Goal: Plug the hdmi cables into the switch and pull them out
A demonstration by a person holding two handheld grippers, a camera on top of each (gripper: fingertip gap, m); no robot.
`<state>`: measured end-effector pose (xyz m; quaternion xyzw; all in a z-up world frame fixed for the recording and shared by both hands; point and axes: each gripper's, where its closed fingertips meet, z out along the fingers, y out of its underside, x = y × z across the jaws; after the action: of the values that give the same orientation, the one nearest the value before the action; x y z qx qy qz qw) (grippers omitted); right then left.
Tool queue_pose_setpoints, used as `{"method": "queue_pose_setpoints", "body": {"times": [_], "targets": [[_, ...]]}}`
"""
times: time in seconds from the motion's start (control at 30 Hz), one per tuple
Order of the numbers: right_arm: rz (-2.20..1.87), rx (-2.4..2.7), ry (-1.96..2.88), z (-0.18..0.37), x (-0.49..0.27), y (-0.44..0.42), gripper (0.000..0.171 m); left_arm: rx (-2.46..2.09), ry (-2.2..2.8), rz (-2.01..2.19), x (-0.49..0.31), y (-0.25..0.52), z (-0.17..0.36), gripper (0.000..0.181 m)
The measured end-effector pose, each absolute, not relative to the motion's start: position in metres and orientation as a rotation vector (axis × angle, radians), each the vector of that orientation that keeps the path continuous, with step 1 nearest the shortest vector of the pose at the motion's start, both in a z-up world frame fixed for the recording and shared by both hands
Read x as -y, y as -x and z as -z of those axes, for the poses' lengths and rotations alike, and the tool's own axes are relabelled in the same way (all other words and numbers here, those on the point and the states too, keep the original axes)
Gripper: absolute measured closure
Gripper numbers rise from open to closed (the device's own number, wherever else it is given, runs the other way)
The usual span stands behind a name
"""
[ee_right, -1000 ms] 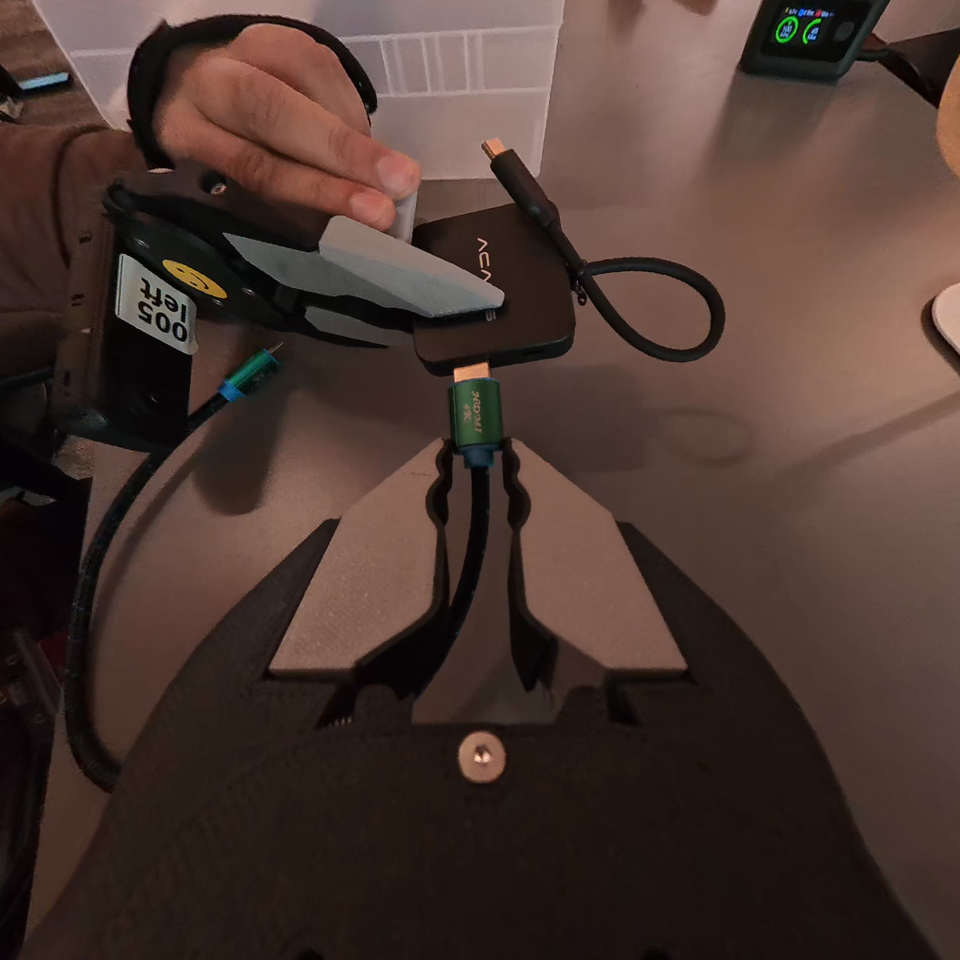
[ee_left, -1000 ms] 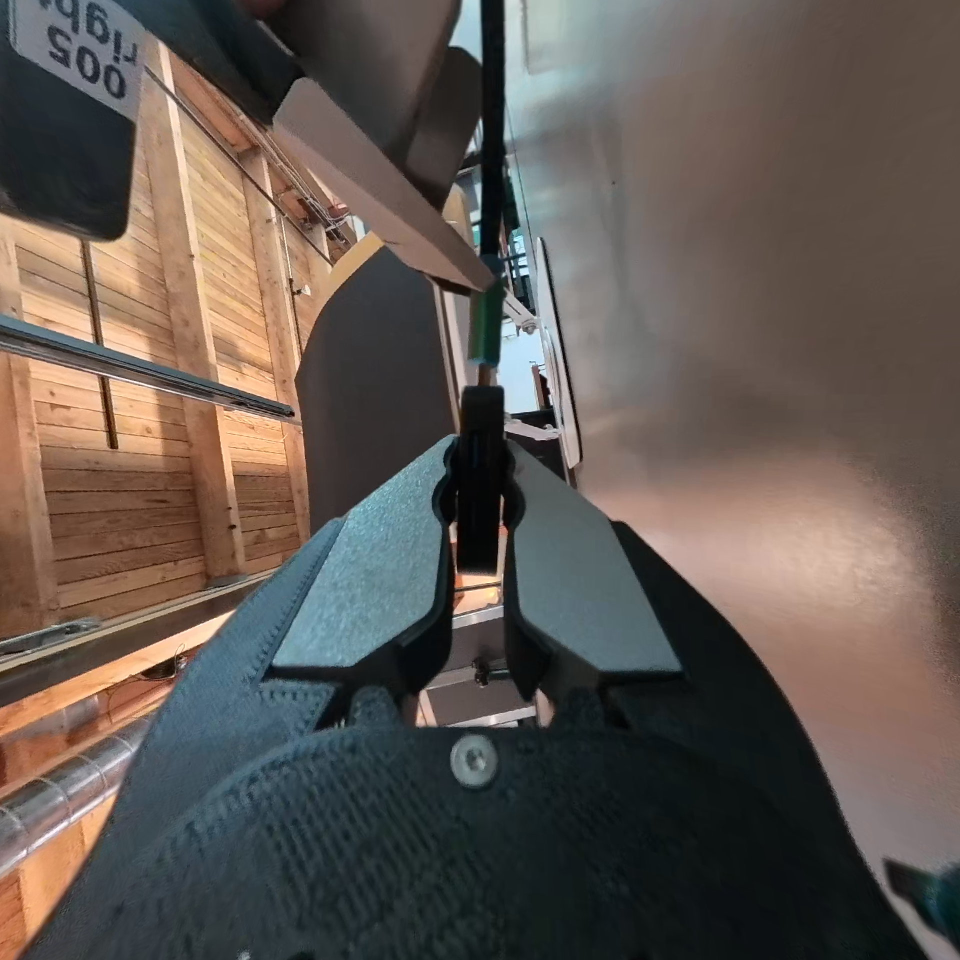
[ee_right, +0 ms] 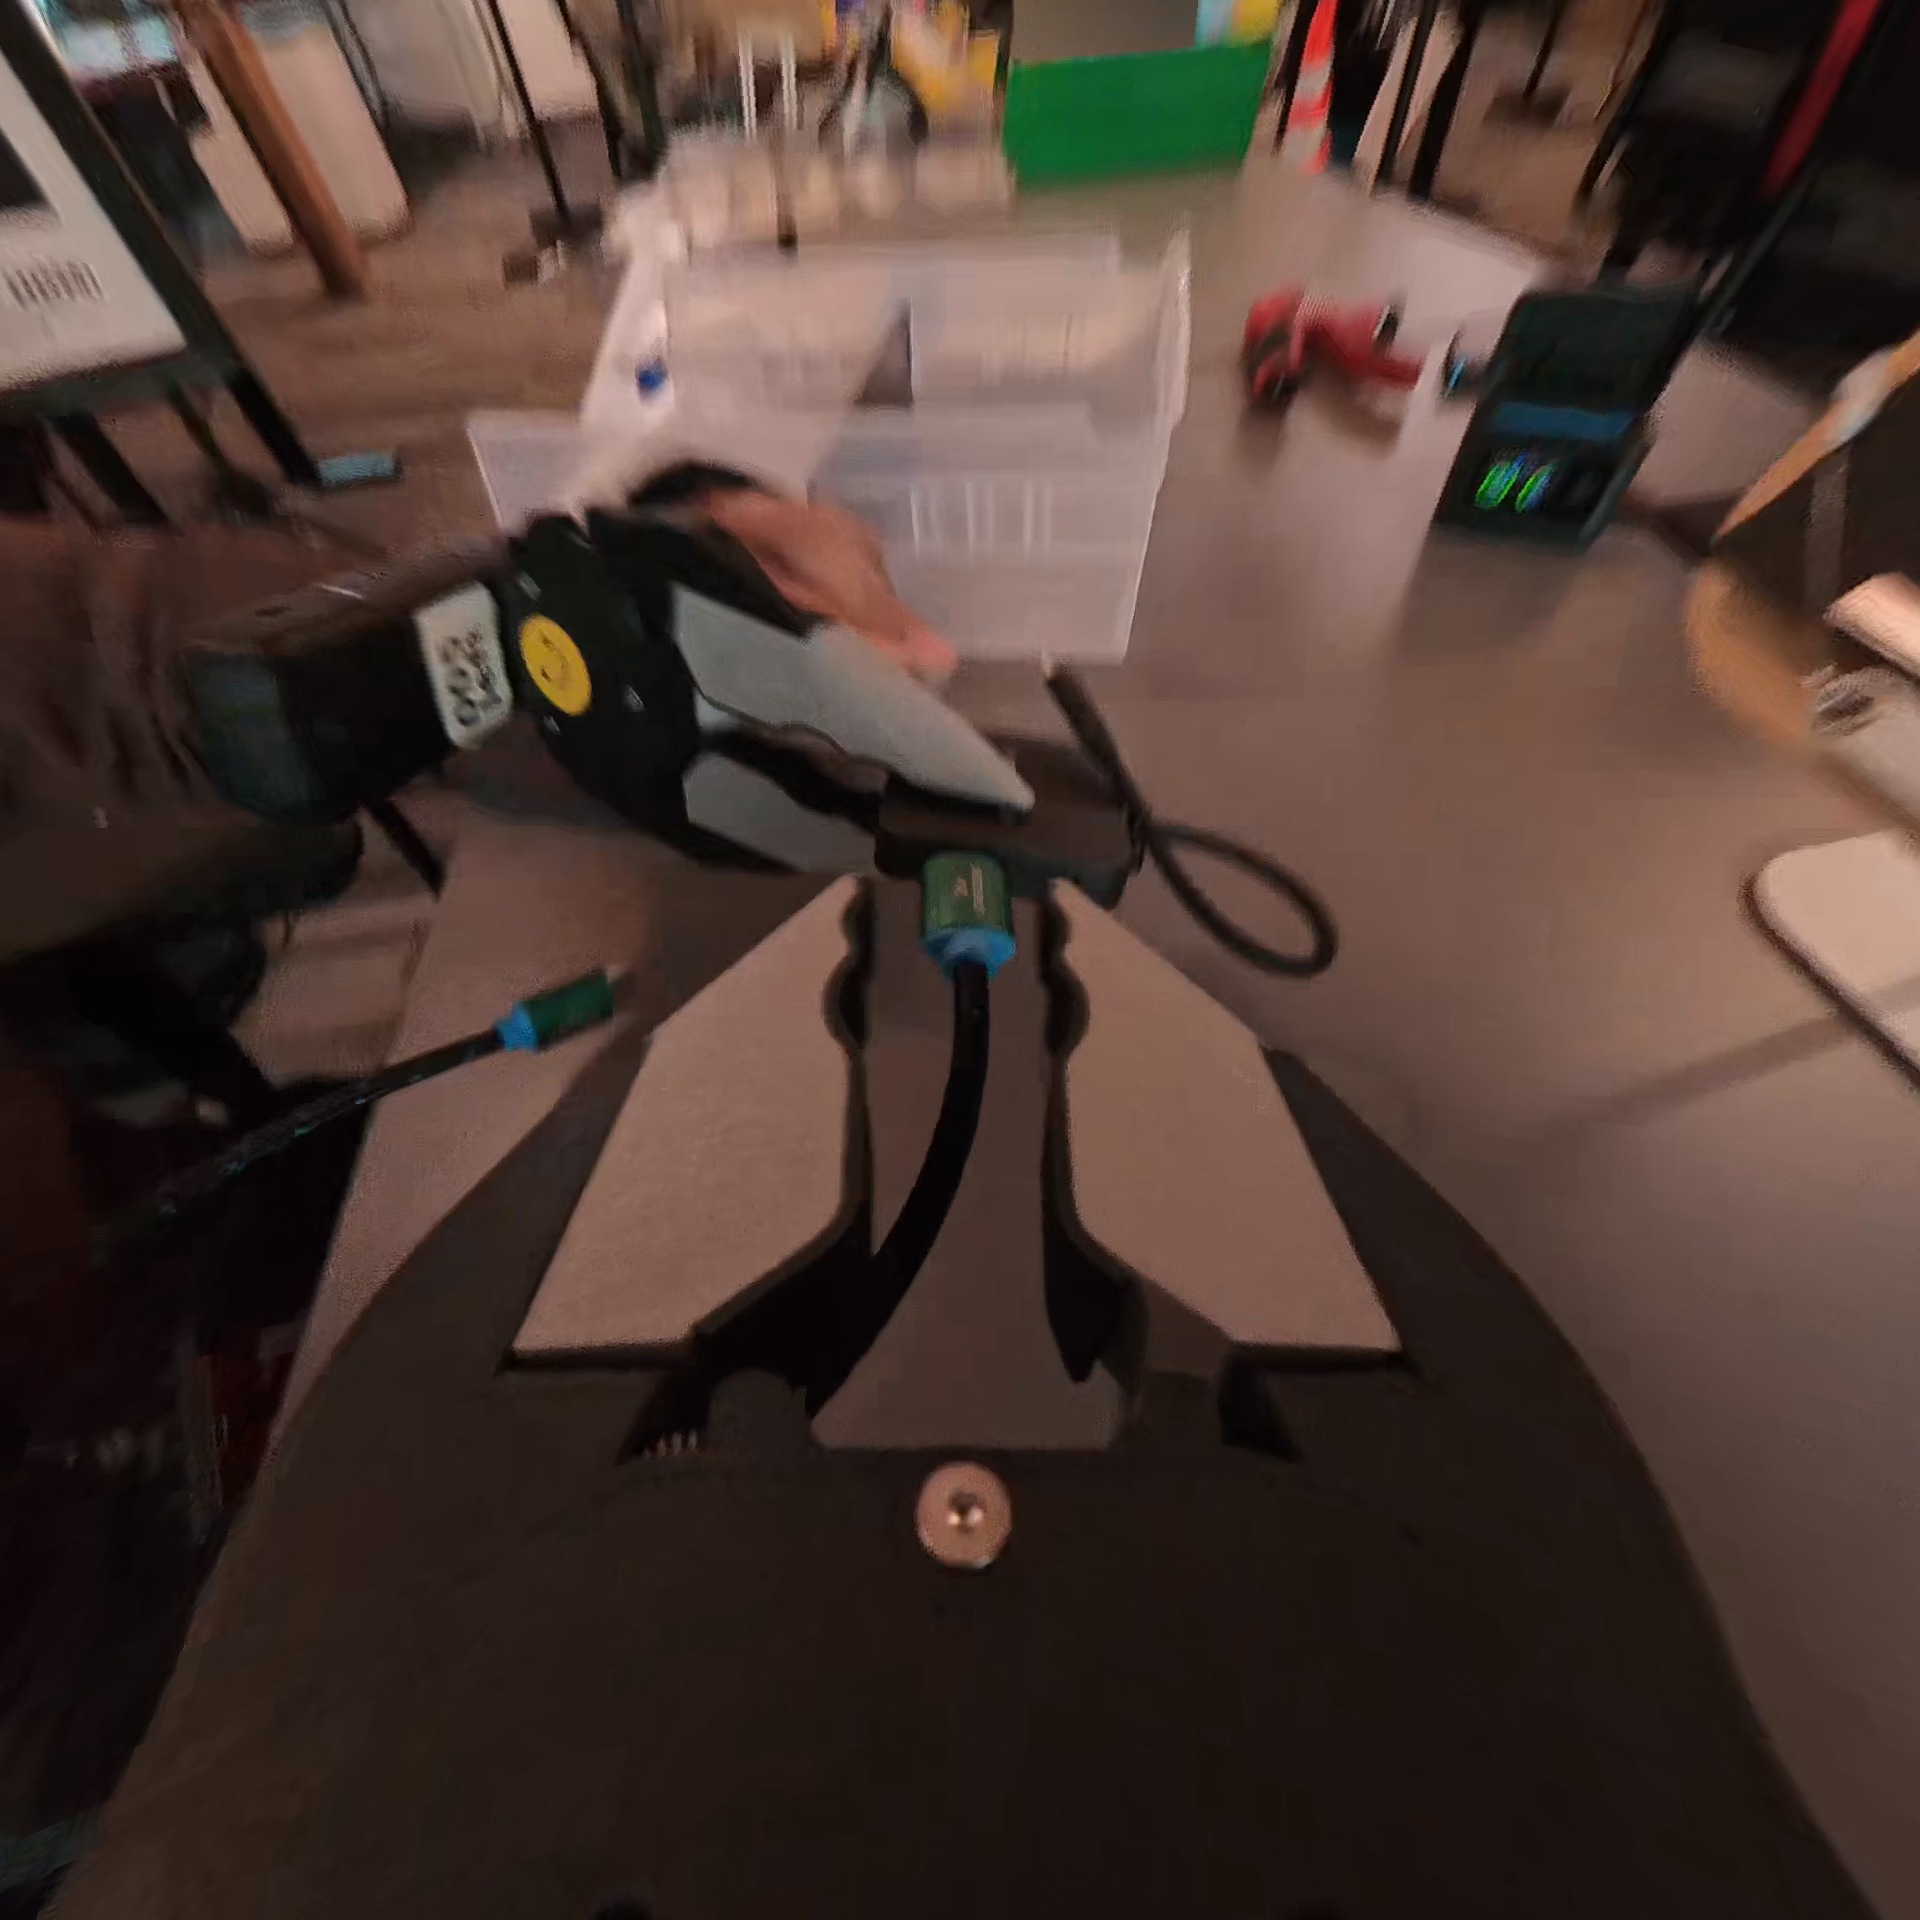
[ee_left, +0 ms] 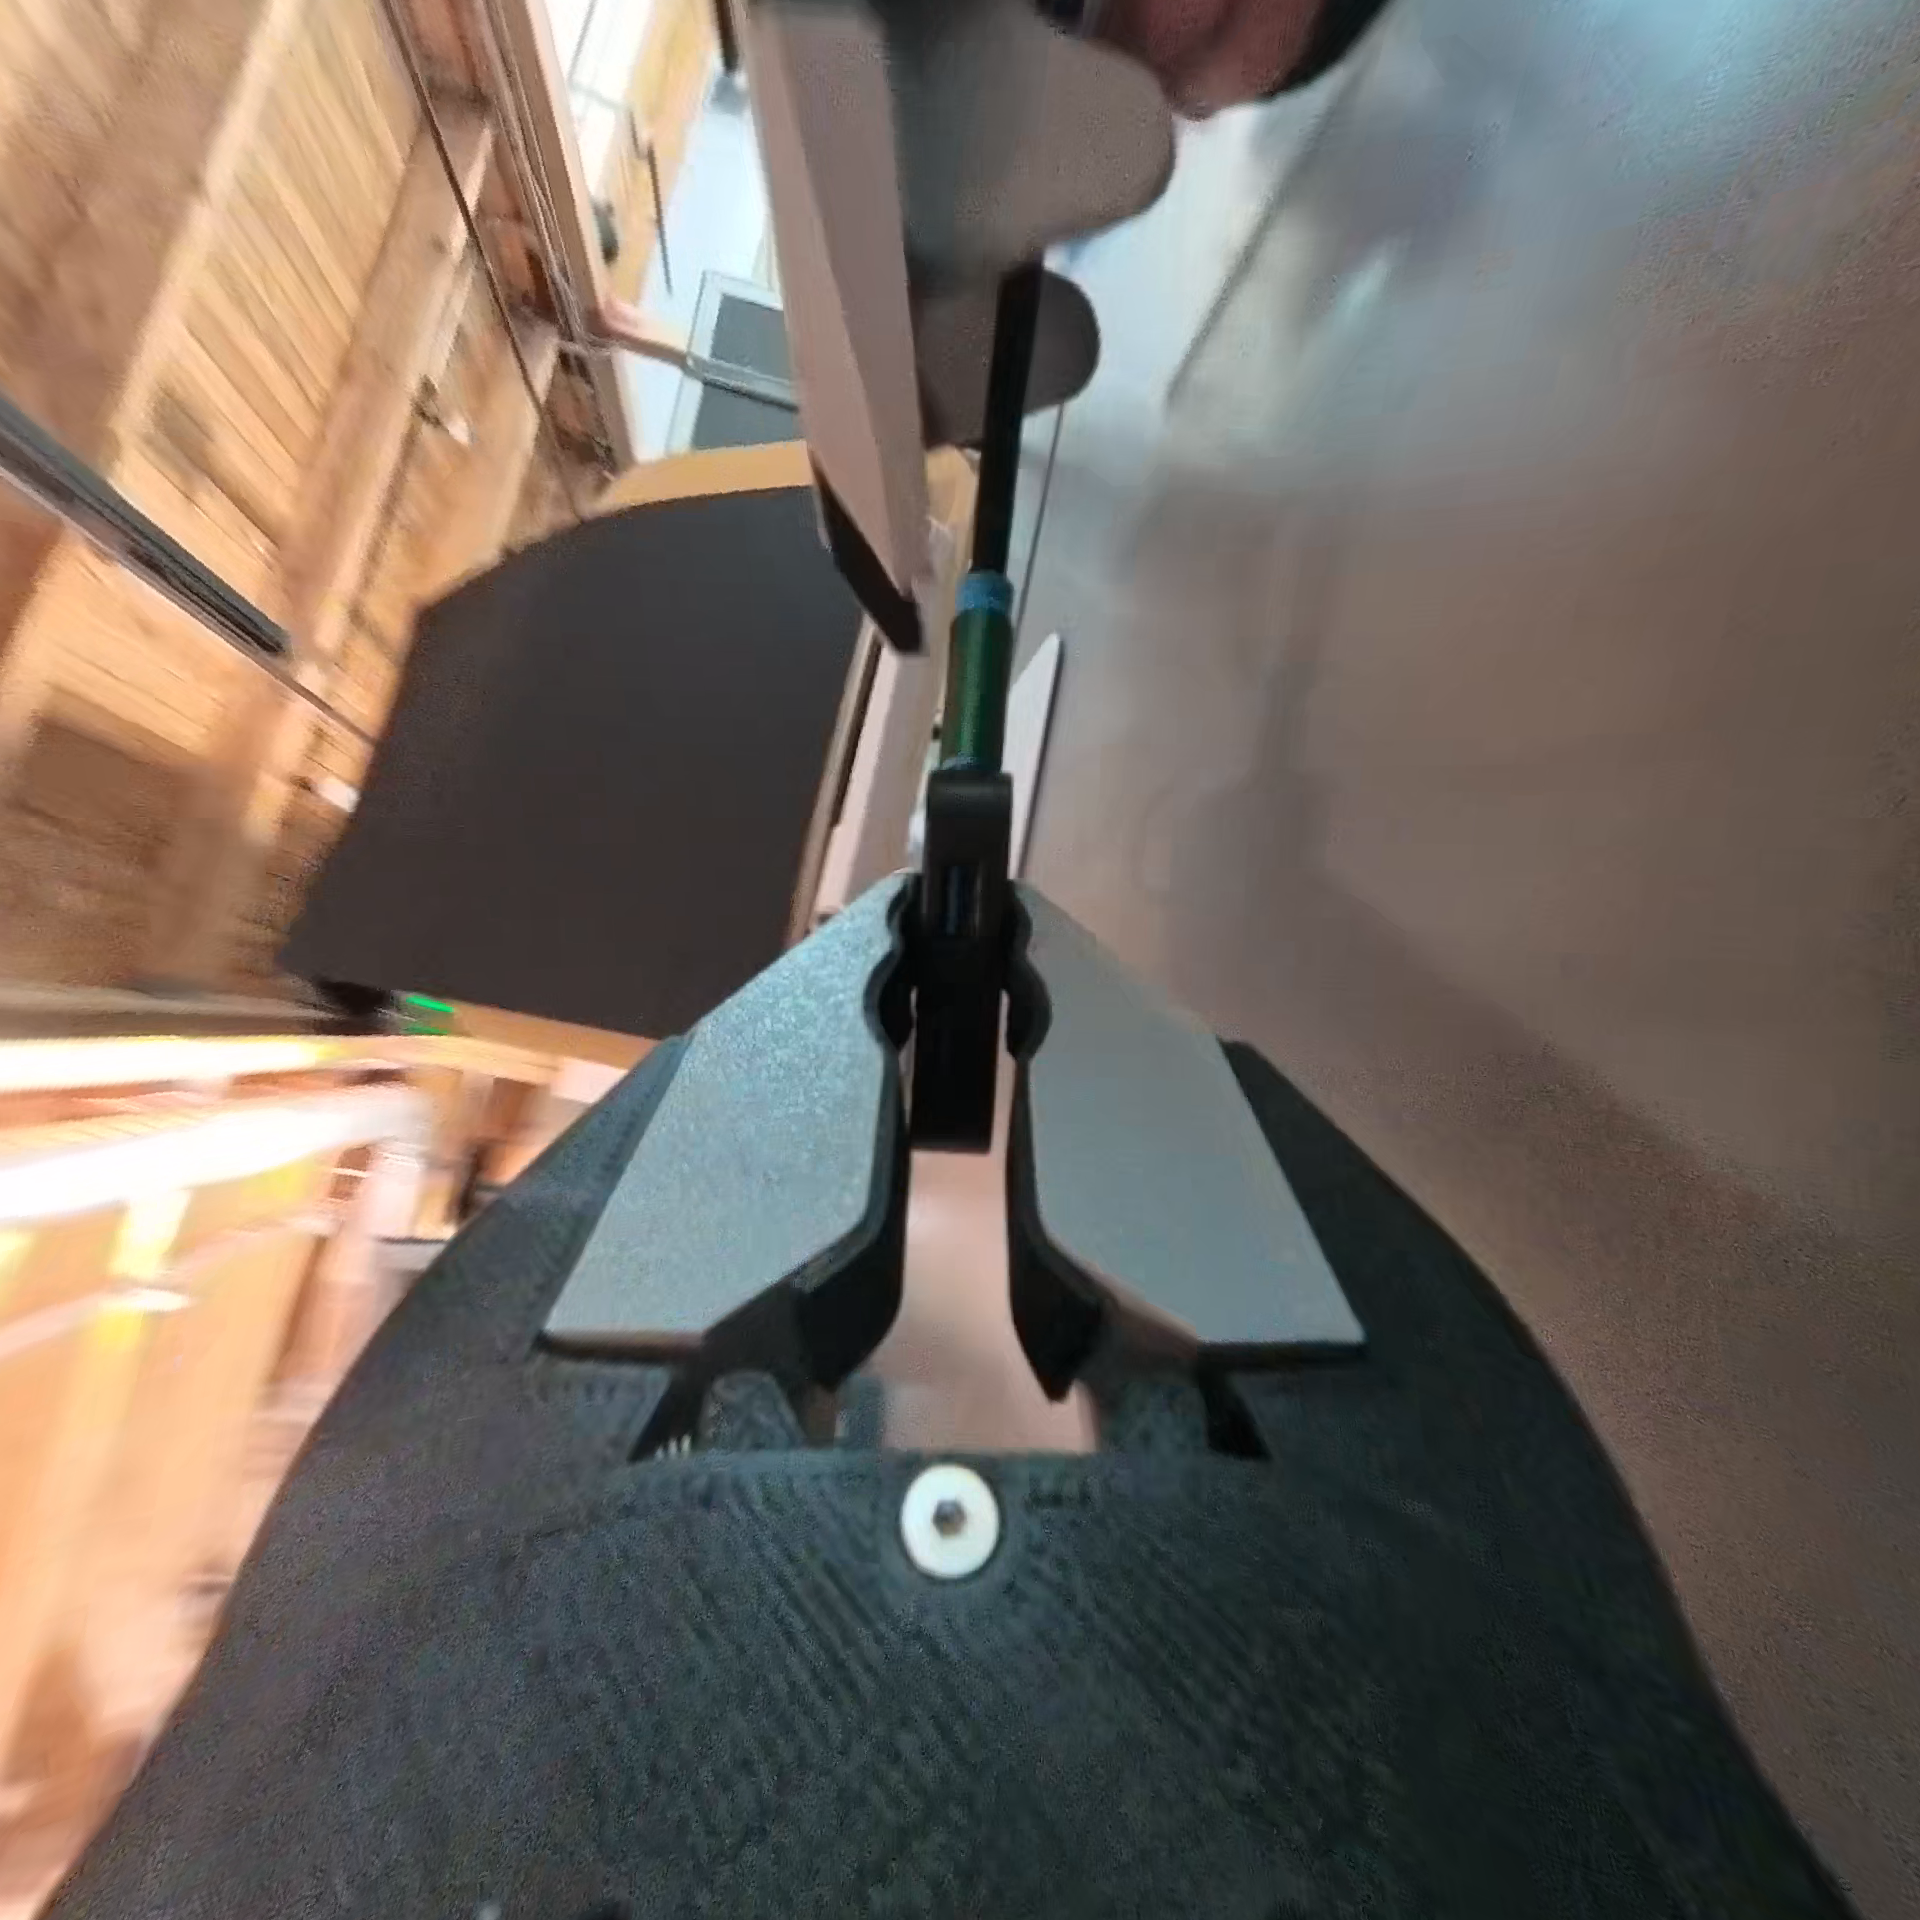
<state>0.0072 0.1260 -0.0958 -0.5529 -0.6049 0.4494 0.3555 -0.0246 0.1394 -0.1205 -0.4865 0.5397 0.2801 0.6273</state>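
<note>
Left tool [ee_right: 935,800] is clamped on the black HDMI switch [ee_right: 1060,831], holding it off the grey desk [ee_right: 1455,1039]. The green HDMI plug [ee_right: 966,894] sits seated in the switch's near edge, between the right tool's [ee_right: 956,914] spread fingers, gripping nothing. A second green plug [ee_right: 566,1006] lies left of the switch.

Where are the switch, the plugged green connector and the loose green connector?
switch [ee_right: 1081,826]: right wrist view, front edge.
plugged green connector [ee_right: 966,894]: right wrist view, green shell.
loose green connector [ee_right: 571,1005]: right wrist view, green shell.
</note>
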Motion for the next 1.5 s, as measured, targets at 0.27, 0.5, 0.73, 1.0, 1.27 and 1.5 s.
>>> {"method": "queue_pose_setpoints", "body": {"times": [0.27,0.5,0.73,1.0,1.27,1.5], "targets": [[-1.056,1.308,1.414,0.041,-0.163,-0.061,0.131,-1.139,1.240,-0.111,-0.125,0.017,0.118,0.170],[-1.017,0.926,1.333,-0.046,-0.177,-0.092,0.138,-1.082,1.154,-0.005,-0.109,0.017,0.092,0.170],[-1.032,1.222,1.362,-0.046,-0.123,-0.089,0.117,-0.947,1.017,0.518,-0.068,0.011,0.044,0.170],[-0.833,1.584,1.332,0.038,-0.065,-0.010,0.124,-0.951,1.034,0.709,-0.057,-0.007,0.049,0.171],[-0.811,1.750,1.380,0.069,-0.053,0.002,0.147,-0.991,1.121,0.755,-0.057,-0.014,0.062,0.170],[-0.680,1.604,1.428,0.051,-0.077,-0.028,0.161,-0.894,1.270,0.636,-0.086,-0.003,0.073,0.164]]}}
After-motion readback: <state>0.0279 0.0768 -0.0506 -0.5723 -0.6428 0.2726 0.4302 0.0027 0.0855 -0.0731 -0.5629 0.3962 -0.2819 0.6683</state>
